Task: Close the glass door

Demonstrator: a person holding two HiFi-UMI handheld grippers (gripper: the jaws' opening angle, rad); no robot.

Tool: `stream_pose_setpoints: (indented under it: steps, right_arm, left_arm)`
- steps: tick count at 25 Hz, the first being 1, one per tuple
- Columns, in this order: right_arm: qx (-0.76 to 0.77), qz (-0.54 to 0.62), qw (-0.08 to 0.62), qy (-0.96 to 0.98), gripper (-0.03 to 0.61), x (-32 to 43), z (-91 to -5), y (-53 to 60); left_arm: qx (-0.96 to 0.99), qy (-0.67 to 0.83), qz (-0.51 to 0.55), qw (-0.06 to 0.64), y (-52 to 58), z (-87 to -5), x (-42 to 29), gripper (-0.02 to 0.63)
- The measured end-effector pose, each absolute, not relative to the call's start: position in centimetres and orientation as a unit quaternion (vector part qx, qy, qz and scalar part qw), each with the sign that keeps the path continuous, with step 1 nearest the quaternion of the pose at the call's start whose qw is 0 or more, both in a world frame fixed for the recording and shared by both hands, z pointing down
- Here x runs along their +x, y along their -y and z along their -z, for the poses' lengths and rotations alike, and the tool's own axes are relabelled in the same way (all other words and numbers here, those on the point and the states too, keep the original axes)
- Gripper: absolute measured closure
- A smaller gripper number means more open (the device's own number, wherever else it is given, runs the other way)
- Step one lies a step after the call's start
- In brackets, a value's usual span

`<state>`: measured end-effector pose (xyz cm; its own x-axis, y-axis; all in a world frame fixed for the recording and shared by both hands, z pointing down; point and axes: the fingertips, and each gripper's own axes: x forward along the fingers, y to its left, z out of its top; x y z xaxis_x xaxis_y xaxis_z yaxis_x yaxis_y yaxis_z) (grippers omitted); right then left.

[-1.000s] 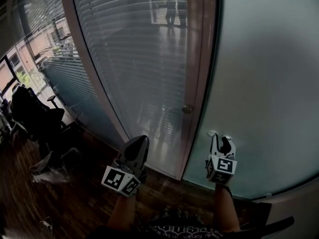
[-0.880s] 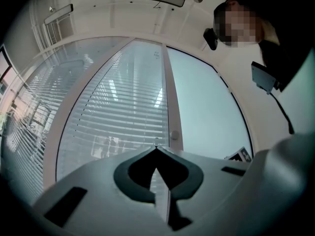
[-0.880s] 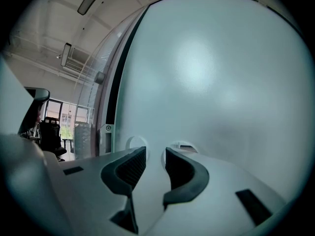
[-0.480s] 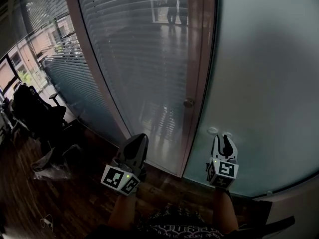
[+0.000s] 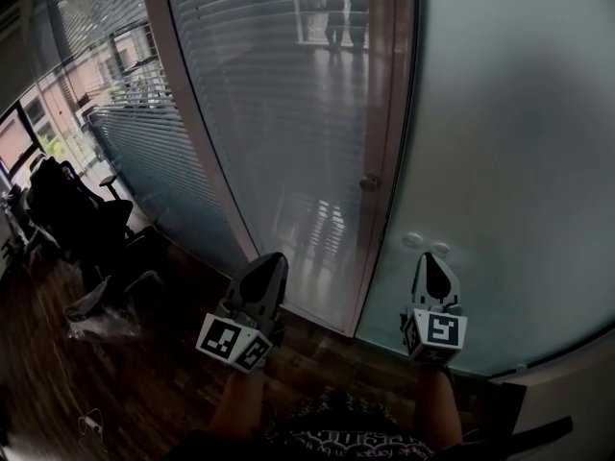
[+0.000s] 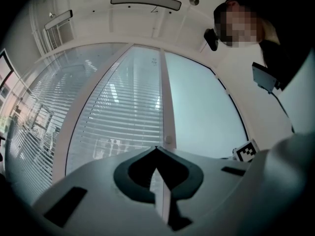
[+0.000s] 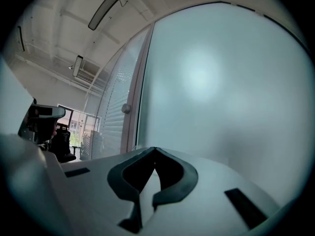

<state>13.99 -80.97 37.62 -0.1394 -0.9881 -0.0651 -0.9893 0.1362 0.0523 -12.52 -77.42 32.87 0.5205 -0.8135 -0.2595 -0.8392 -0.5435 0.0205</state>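
Note:
The frosted glass door (image 5: 509, 152) fills the right of the head view. Its left edge meets a pale frame post (image 5: 384, 113) along a thin dark seam. A small round knob (image 5: 370, 182) sits on that post and also shows as the knob (image 6: 169, 140) and the knob (image 7: 126, 108) in the gripper views. Two small round fittings (image 5: 413, 241) sit low on the glass. My right gripper (image 5: 430, 257) points at the glass just below them; its jaws have just been closing and are shut on nothing, as the right gripper (image 7: 155, 149) shows. My left gripper (image 5: 276, 256) is shut and empty before the slatted pane, as the left gripper (image 6: 156, 148) shows.
A glass wall with horizontal blinds (image 5: 269, 113) runs left of the post. Dark office chairs (image 5: 77, 219) and a bag stand on the dark wood floor (image 5: 144, 382) at the left. A white wall base (image 5: 567, 392) is at the lower right.
The right gripper's jaws have gone from open by the round fittings to shut, and it has dropped slightly away from them. The left gripper has barely moved.

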Motion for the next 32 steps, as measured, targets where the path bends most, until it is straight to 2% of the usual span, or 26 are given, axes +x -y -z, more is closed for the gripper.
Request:
stream_pose_setpoints:
  steps: [7,15,25,32]
  right_arm:
    - [-0.641,-0.093,0.020,-0.762,0.575,12.8,-35.2,79.2]
    - [-0.636,-0.107,0.021,-0.764,0.575,12.0,-33.7,77.4]
    - [-0.631,-0.118,0.008,-0.766,0.575,11.4,-32.8,76.6]
    - [-0.638,-0.124,0.012,-0.760,0.575,12.0,-29.8,75.9]
  left_arm:
    - [-0.870,-0.480,-0.100,0.053,77.1,-34.6,-12.4,0.612]
    - [-0.874,-0.473,-0.091,0.066,76.8,-34.7,-12.6,0.612]
    - [-0.873,-0.478,-0.089,0.047,76.1,-34.9,-12.8,0.612]
    - [-0.870,-0.481,-0.103,0.043,75.5,-32.0,-12.4,0.612]
